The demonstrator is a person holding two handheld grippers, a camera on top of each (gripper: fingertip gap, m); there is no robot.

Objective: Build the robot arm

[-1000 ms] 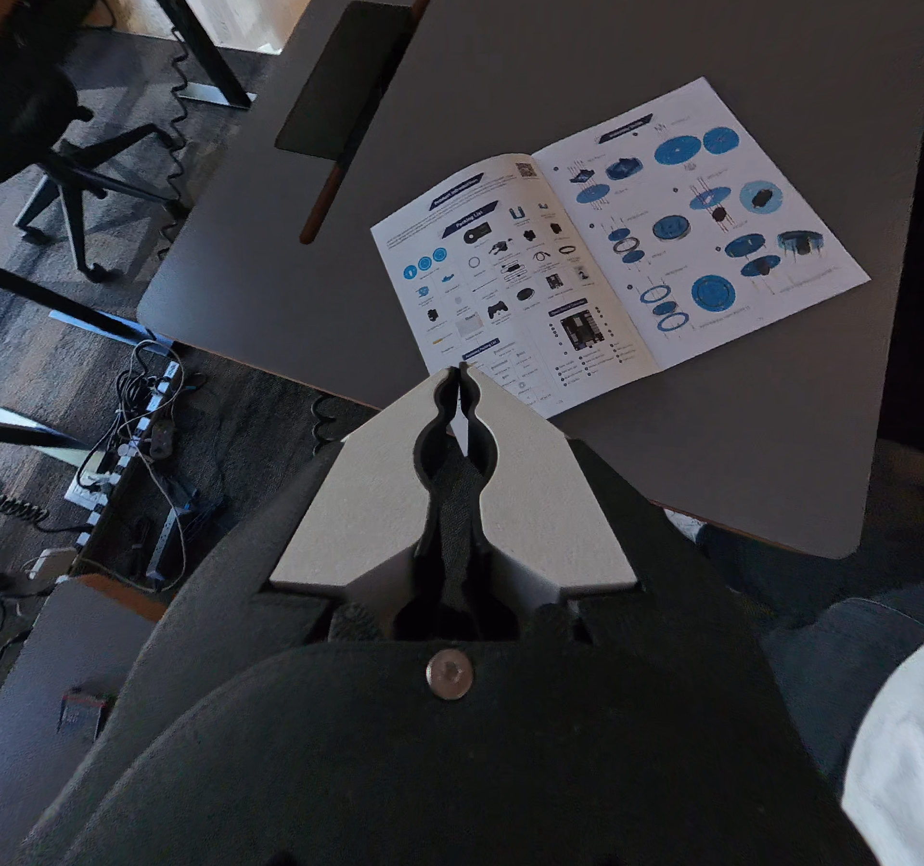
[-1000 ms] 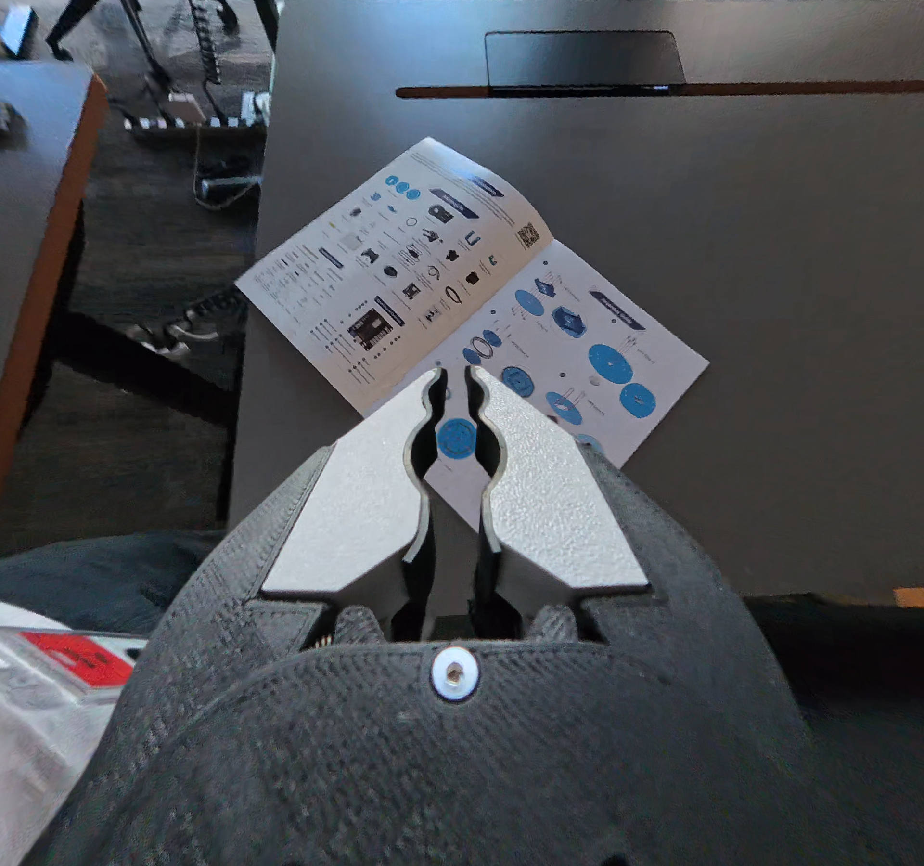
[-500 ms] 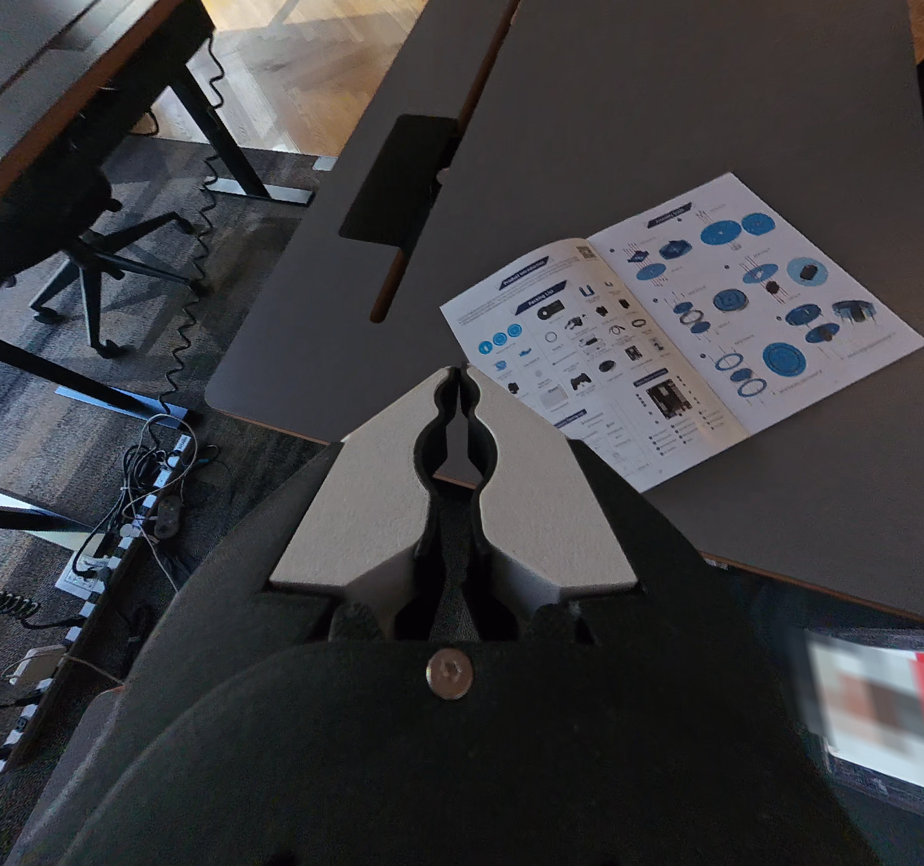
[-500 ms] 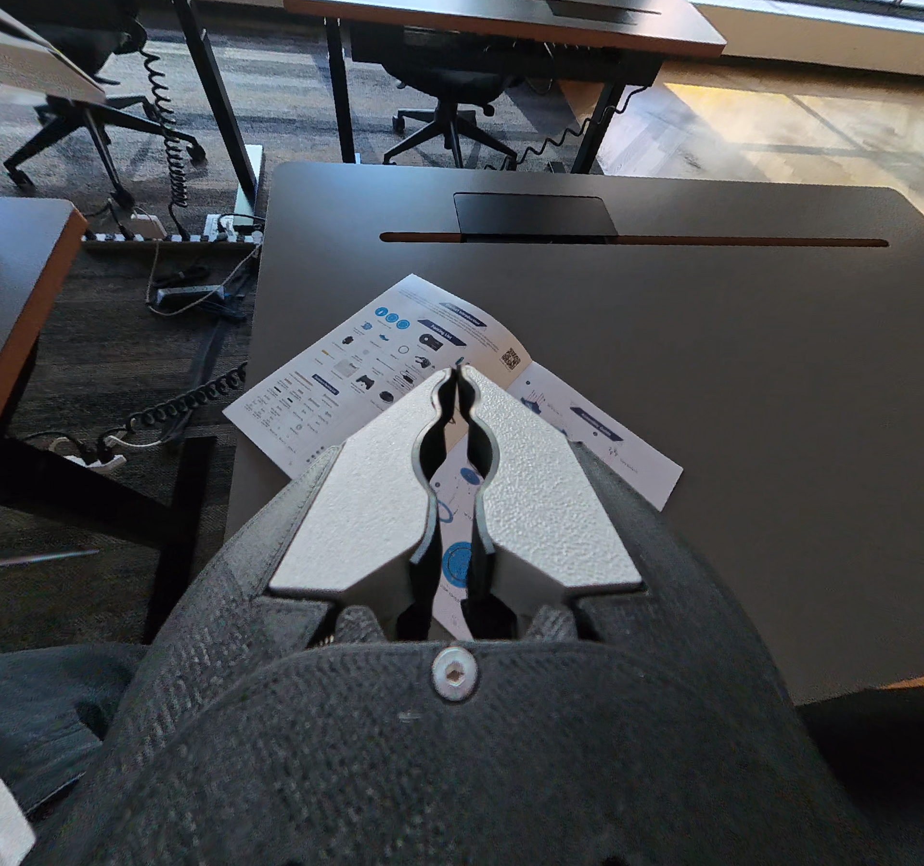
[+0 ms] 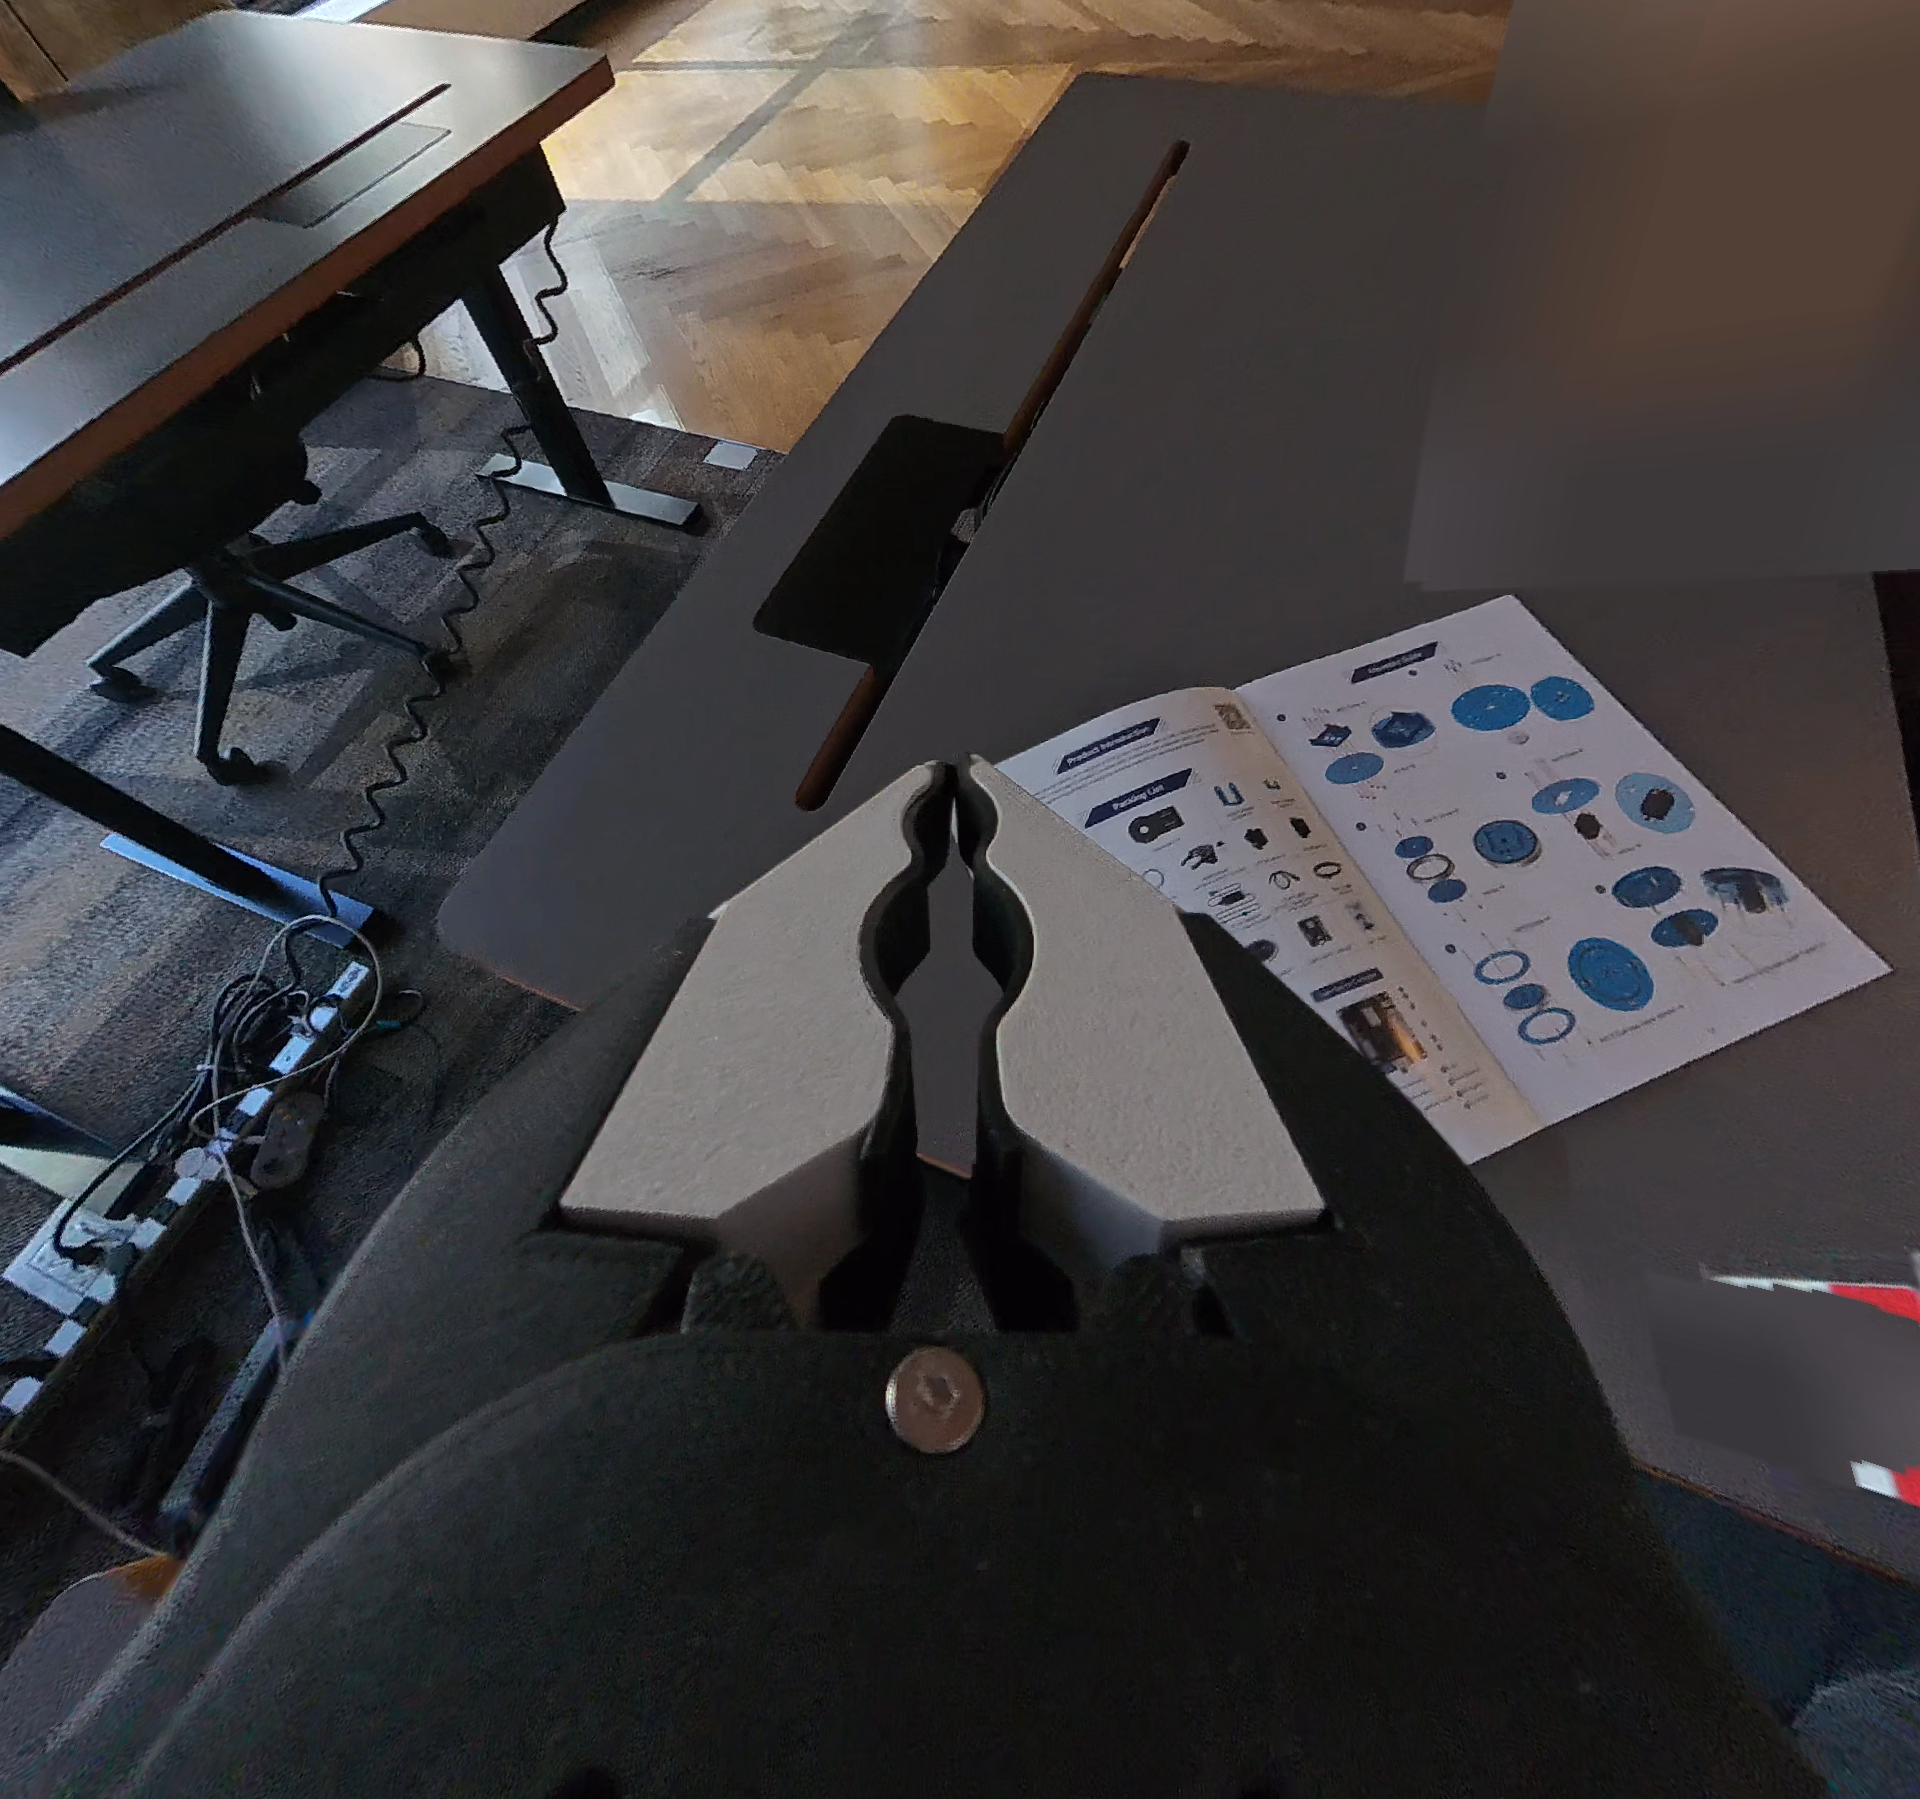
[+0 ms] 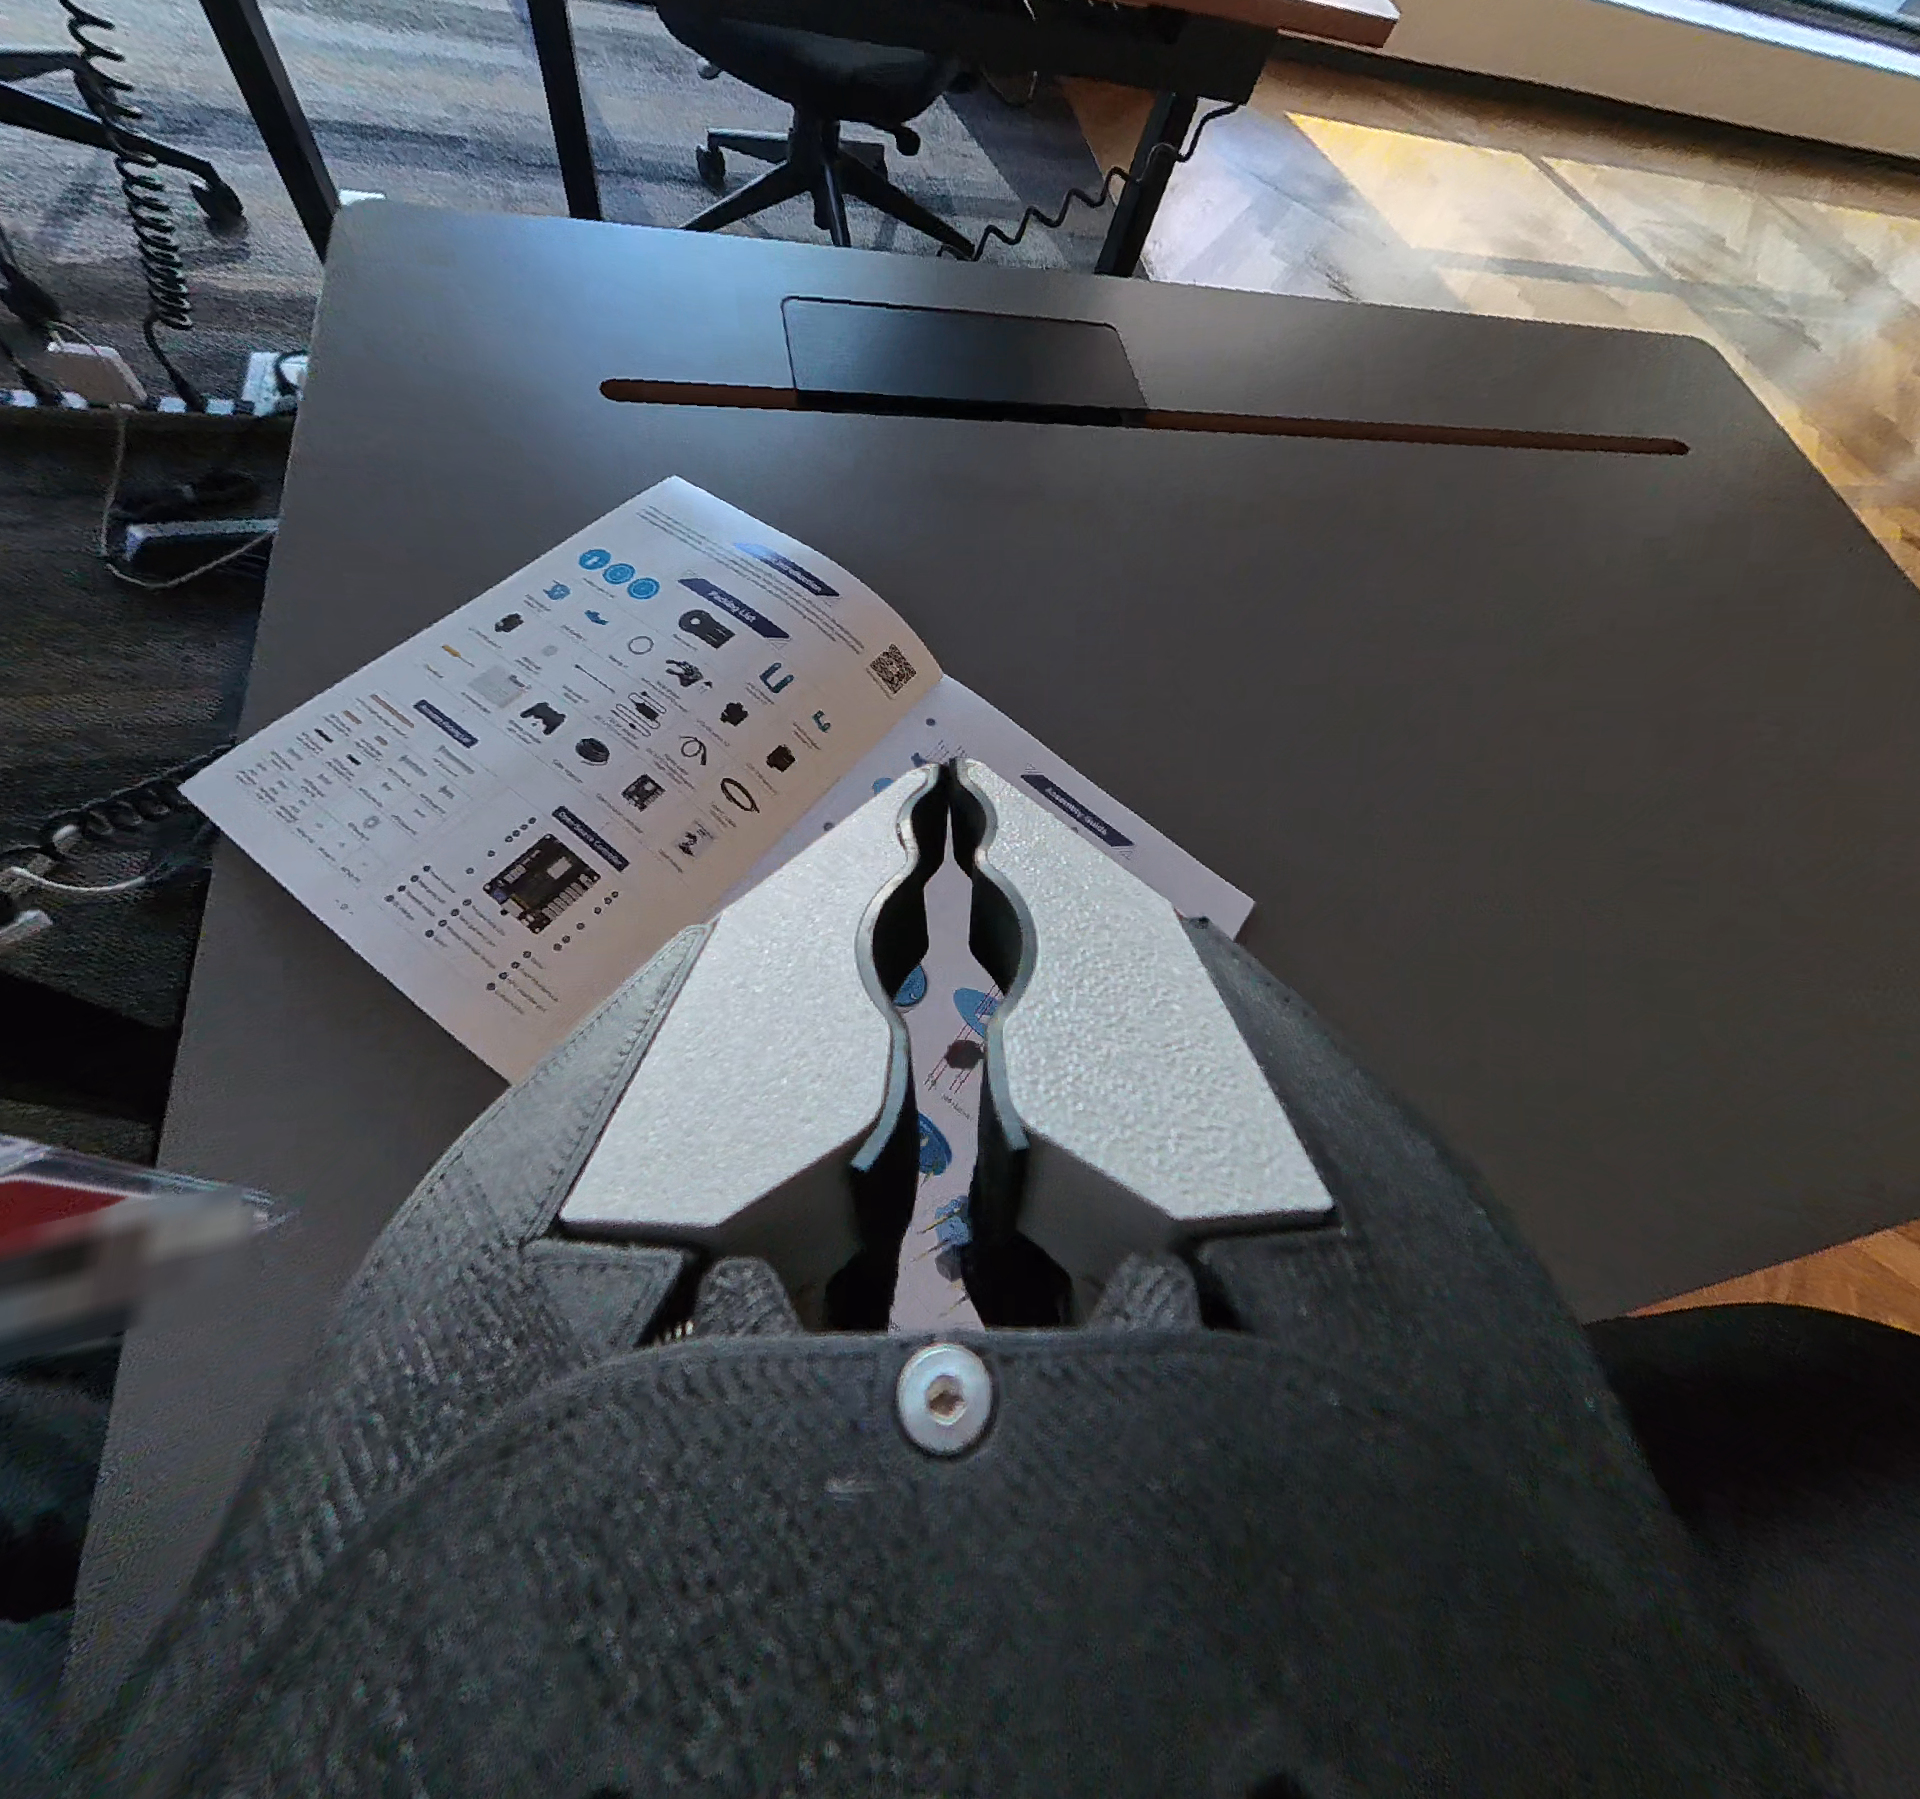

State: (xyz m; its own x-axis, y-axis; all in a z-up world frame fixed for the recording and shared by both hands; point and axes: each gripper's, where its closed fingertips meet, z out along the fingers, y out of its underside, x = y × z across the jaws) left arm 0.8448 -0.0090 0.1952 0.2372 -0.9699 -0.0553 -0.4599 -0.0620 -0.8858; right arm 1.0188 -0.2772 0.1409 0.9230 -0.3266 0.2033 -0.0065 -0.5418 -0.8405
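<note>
An open white booklet with blue and black pictures lies flat on a dark grey desk. My left gripper is shut and empty, held above the desk's left front corner, to the left of the booklet. In the right wrist view the booklet lies at the desk's left front. My right gripper is shut and empty, held above the booklet's right page, which it largely hides.
The desk has a long slot and a black flap near its far edge. Other desks, office chairs, coiled cables and power strips stand around on carpet and wood floor. A red and white item lies at the desk's front. The gap from one gripper's tips to the other's is roughly 35 cm.
Both grippers have pulled up and tilted back, so more of the room shows. The right gripper's jaws have closed from a narrow gap. The booklet has not moved.
</note>
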